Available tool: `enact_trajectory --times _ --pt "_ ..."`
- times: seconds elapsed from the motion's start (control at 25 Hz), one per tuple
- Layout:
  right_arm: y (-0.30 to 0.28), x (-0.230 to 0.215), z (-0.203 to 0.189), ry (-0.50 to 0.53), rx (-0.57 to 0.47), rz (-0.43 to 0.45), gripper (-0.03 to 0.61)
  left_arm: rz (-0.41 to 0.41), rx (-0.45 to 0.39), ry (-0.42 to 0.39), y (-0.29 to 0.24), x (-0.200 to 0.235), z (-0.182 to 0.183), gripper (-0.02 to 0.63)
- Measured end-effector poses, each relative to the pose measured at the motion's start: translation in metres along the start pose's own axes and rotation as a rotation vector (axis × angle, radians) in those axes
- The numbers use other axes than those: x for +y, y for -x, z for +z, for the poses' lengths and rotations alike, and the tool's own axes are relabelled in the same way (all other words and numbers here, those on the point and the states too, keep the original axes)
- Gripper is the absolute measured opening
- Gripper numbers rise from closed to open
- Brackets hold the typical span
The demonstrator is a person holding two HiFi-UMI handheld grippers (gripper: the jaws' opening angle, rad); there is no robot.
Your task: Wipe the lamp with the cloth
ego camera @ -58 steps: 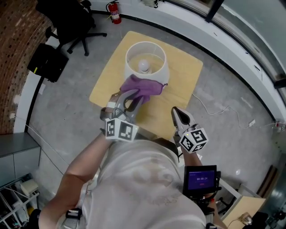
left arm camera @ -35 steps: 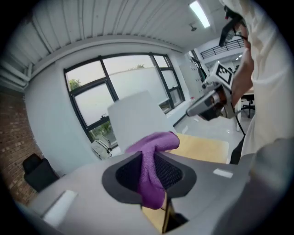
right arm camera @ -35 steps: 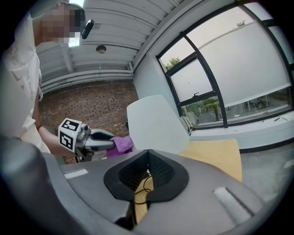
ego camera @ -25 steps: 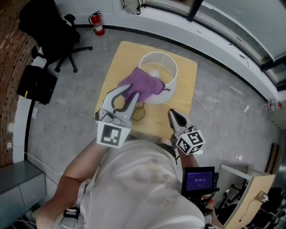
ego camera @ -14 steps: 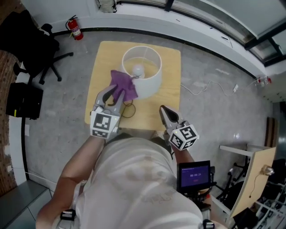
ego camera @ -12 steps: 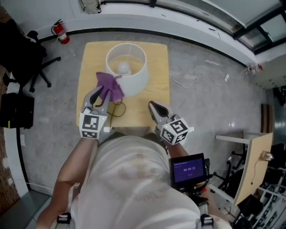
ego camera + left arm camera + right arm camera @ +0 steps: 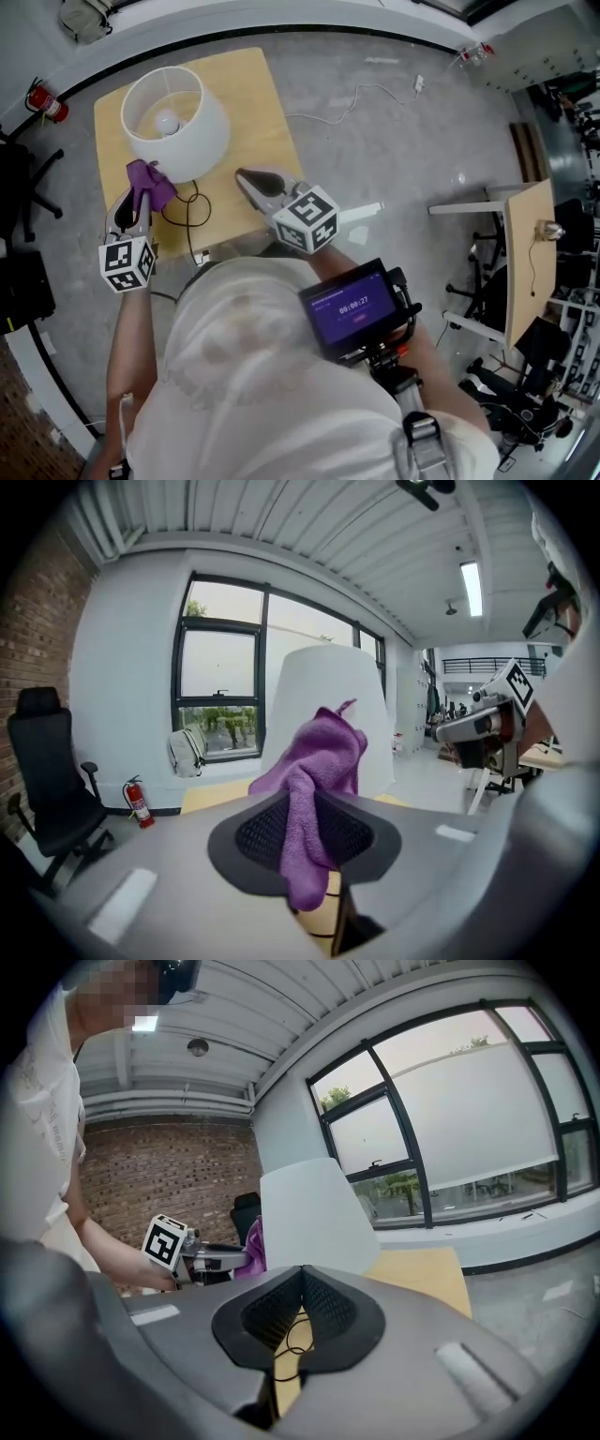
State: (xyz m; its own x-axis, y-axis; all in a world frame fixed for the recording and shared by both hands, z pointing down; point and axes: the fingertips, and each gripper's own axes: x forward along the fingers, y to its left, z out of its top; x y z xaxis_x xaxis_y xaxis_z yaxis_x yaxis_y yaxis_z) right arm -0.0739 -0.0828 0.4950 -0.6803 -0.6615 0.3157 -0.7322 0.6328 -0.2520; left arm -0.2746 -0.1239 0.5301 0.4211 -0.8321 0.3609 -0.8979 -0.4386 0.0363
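A red fire extinguisher (image 7: 42, 101) stood by the wall at far left as a person worked over a small wooden table (image 7: 258, 112). The left gripper (image 7: 139, 194) had its jaws closed on a purple cloth (image 7: 150, 178), a fold pinched between the pads and the rest bunched beyond the tips and hanging below them. The cloth sat at the near, lower side of the lamp (image 7: 178, 122), right up against its white shade, though actual contact could not be confirmed. The lamp stood upright near the table's far-left corner, its bulb (image 7: 168, 122) visible through the open top. A black cord (image 7: 192, 211) looped across the tabletop beside it. To the right, the right gripper (image 7: 241, 174) hung over the table's near edge, apart from the lamp, its jaws brought together at the tips and holding nothing. A small lit screen (image 7: 349, 305) sat at the person's chest.
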Motion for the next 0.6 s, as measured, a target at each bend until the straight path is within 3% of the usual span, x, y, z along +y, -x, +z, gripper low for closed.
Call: enact_trajectory --times 0.2,0.36,0.44,0.6 --pt "-0.002 -0.001 -0.002 0.002 0.002 0.012 0.011 0.059 -0.129 -0.02 0.027 0.021 0.059 0.08" --pt "-0.003 -0.006 0.002 -0.001 -0.01 0.026 0.011 0.039 -0.238 -0.135 0.047 0.019 0.135 0.08" --pt "0.002 -0.019 0.005 -0.006 -0.014 0.036 0.011 0.012 -0.237 -0.241 0.042 0.003 0.172 0.08" --pt "0.012 -0.065 0.009 -0.037 -0.037 0.083 0.011 -0.021 -0.145 -0.443 0.001 -0.042 0.234 0.078"
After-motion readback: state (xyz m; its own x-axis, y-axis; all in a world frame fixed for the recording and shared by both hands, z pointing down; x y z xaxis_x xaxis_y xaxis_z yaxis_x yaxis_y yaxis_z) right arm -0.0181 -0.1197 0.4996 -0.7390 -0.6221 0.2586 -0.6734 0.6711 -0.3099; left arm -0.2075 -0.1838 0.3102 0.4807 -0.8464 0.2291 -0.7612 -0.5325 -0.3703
